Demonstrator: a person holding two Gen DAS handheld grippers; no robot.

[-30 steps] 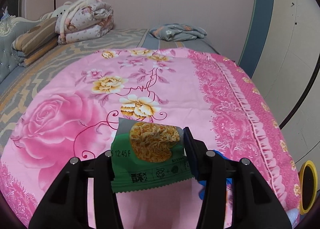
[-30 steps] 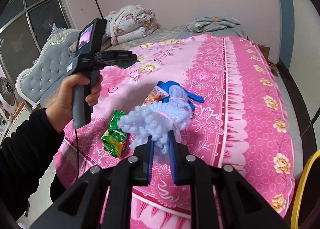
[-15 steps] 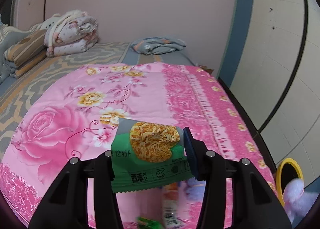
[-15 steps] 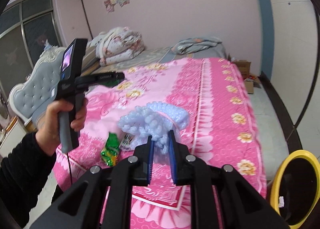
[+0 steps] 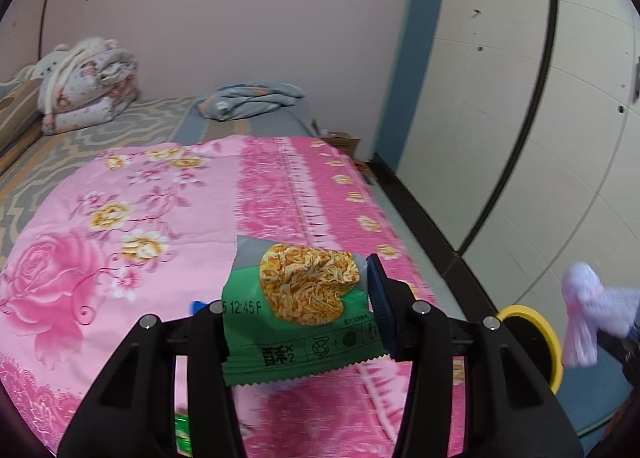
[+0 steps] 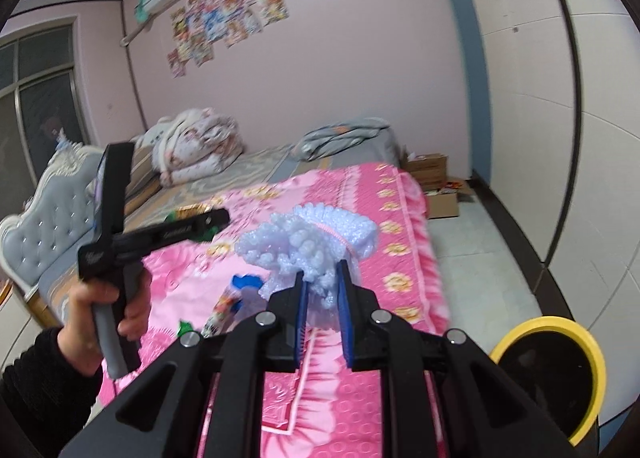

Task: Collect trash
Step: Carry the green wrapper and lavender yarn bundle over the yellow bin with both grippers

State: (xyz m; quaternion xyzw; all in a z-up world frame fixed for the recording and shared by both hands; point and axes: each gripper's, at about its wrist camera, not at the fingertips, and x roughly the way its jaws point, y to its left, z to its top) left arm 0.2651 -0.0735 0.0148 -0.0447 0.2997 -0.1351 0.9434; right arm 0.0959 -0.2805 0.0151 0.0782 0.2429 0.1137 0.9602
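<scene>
Now green snack wrapper (image 5: pixel 298 322) clamped between left tongs (image 5: pixel 300 322), foam wad (image 6: pixel 310 248) pinched in right tongs (image 6: pixel 322 290)

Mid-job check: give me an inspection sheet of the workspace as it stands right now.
Surface: bed with pink floral sheet.
Job's things: green snack wrapper; lilac foam bundle; yellow-rimmed bin on the floor beside the bed.
Clutter: blue item, small wrappers on the sheet.
Grippers: left gripper shut on the wrapper; right gripper shut on the foam.
Cables: nothing seen.
Surroundings: folded quilts, wall posters, cardboard boxes.
</scene>
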